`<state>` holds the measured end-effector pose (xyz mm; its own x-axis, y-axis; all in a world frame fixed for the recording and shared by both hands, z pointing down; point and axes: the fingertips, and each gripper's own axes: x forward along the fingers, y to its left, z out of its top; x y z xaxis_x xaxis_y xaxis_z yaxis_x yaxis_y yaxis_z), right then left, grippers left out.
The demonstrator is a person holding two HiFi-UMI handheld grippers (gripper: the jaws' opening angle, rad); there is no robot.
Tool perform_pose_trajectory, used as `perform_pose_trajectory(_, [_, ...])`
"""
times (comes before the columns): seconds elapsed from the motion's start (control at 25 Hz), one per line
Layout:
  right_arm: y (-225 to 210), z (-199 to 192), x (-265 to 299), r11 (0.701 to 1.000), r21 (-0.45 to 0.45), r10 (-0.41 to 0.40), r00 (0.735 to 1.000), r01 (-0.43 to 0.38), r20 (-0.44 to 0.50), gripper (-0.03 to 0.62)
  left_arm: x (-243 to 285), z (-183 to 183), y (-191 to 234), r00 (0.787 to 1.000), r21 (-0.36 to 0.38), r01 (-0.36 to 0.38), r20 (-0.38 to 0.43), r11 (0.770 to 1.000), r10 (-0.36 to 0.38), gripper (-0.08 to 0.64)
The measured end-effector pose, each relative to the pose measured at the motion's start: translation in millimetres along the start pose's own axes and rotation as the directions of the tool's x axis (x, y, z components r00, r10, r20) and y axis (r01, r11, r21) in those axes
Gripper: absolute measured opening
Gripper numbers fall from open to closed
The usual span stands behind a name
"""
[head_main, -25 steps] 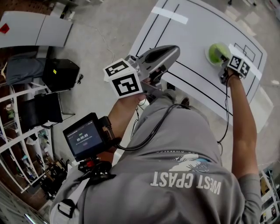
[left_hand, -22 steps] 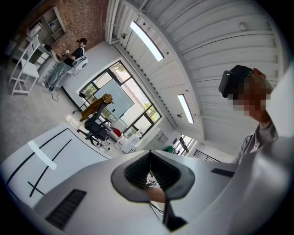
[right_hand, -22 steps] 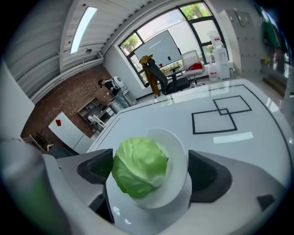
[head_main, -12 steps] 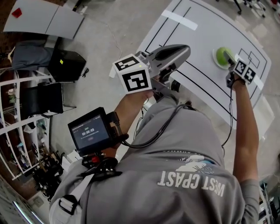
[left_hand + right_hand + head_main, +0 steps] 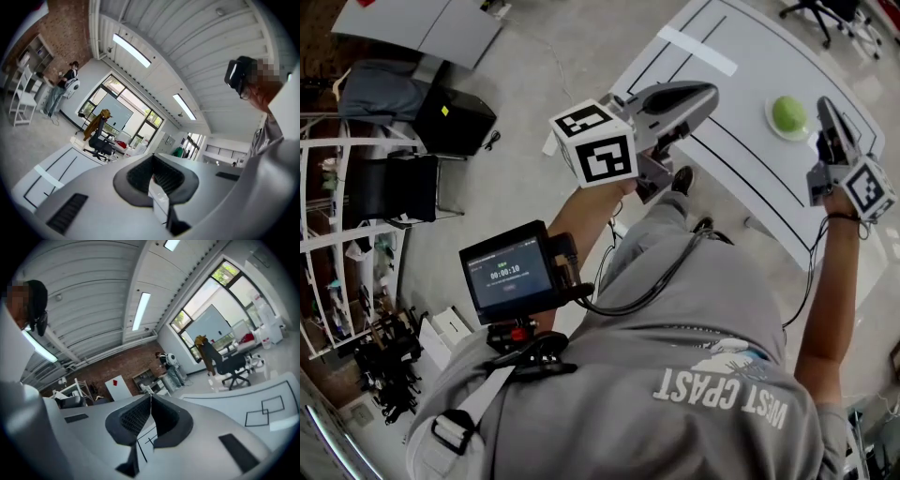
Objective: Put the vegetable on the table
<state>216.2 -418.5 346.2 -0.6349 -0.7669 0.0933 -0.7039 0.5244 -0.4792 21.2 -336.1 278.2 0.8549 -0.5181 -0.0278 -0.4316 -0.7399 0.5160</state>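
A round green vegetable (image 5: pixel 788 113) lies on a small white plate (image 5: pixel 772 124) on the white table (image 5: pixel 722 141) marked with black lines. My right gripper (image 5: pixel 823 105) hovers to the right of the plate, apart from the vegetable. Its jaws have just been closing and stand shut with nothing between them (image 5: pixel 150 398). My left gripper (image 5: pixel 711 92) is held over the table's near left part, also shut and empty (image 5: pixel 152 159). The table shows in the left gripper view (image 5: pixel 51 174) and the right gripper view (image 5: pixel 262 414); the vegetable shows in neither.
A small screen device (image 5: pixel 511 277) is strapped to the left forearm. On the floor to the left stand a black case (image 5: pixel 455 122), a dark chair (image 5: pixel 394 187) and white shelving (image 5: pixel 337 244). An office chair (image 5: pixel 825 14) stands beyond the table. Two people (image 5: pixel 63 89) stand far off.
The right gripper has come away from the vegetable, risen and drawn back to the right, its jaws now shut. The vegetable stays on its plate. The left gripper has drifted slightly up and right.
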Motion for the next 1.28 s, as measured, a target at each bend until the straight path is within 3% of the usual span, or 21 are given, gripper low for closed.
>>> perform_pose_trajectory(0.12, [49,32,-3,0.989,-0.117,0.087,0.996,-0.084,0.020,0.014,-1,6,5,0.999,0.136,-0.037,-0.035,0.990,0.042,0.008])
perform_pose_trajectory(0.24, [99,48,-27,0.971,-0.201,0.141,0.989,-0.131,0.037,0.015,-21,5,-19,0.997,0.238,-0.055,-0.042,0.970,0.067,0.007])
perform_pose_trajectory(0.36, [139,52,-60,0.961,-0.247,0.144,0.988,-0.125,0.060,0.015,-48,0,-57,0.996,0.331,-0.065,-0.043,0.941,0.084,0.008])
perform_pose_trajectory(0.48, [175,53,-95,0.955,-0.279,0.127,0.988,-0.098,0.086,0.015,-53,6,-68,0.995,0.399,-0.065,-0.043,0.915,0.089,0.008])
perform_pose_trajectory(0.64, [226,54,-141,0.946,-0.319,0.102,0.987,-0.059,0.121,0.015,-66,16,-82,0.997,0.432,-0.047,-0.029,0.901,0.065,0.008])
perform_pose_trajectory(0.84, [303,36,-181,0.937,-0.348,0.062,0.985,-0.001,0.162,0.015,-160,41,-125,1.000,0.454,0.003,-0.021,0.891,0.008,0.008])
perform_pose_trajectory(1.12, [342,-14,-210,0.933,-0.353,-0.004,0.981,0.074,0.194,0.015,-186,3,-125,0.997,0.461,0.065,-0.074,0.885,-0.035,0.008])
perform_pose_trajectory(1.28, [385,-39,-235,0.924,-0.363,-0.041,0.977,0.117,0.211,0.015,-262,-28,-156,0.992,0.446,0.115,-0.094,0.888,-0.081,0.008])
